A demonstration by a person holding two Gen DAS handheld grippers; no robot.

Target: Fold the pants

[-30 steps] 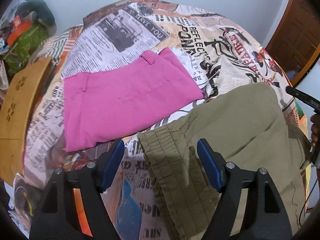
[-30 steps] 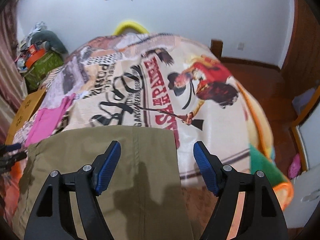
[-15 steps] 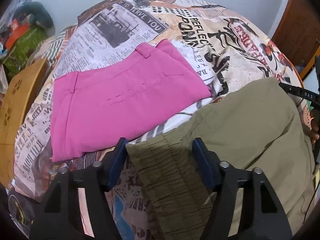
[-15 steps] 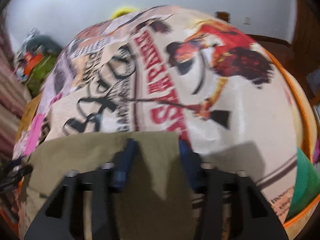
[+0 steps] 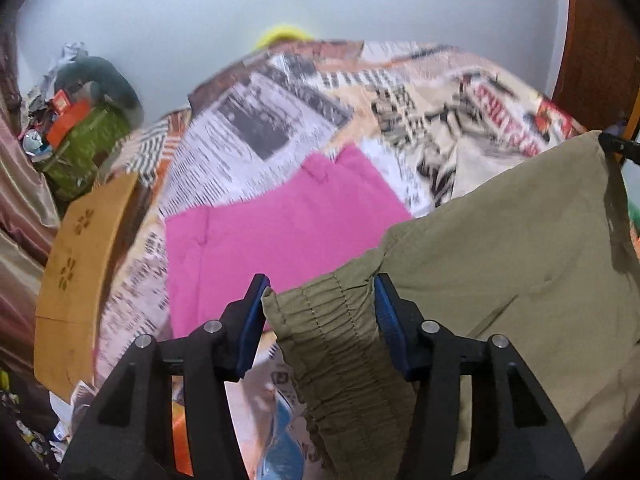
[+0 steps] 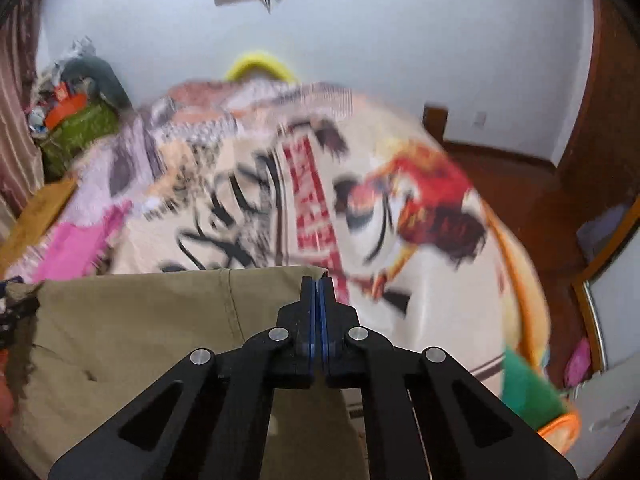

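Olive-green pants (image 5: 500, 248) lie across the near part of a bed with a printed cover (image 5: 256, 128). My left gripper (image 5: 319, 286) has its jaws closing on the gathered elastic waistband, which fills the gap between the blue pads and is raised off the cover. In the right wrist view the same olive pants (image 6: 140, 320) stretch to the left. My right gripper (image 6: 319, 280) is shut on their far right corner, also raised. The fabric hangs taut between the two grippers. The right gripper's tip (image 5: 616, 146) shows at the pants' far corner.
A folded pink garment (image 5: 272, 236) lies on the cover beyond the left gripper. A wooden board (image 5: 76, 272) lines the bed's left side, with a green bag of clutter (image 5: 88, 140) behind it. Wooden floor (image 6: 532, 200) and a door (image 5: 596, 40) are to the right.
Both grippers dipped onto the olive pants, closed on the fabric and rose with it. The right jaws went from wide open to shut; the left narrowed onto the waistband.
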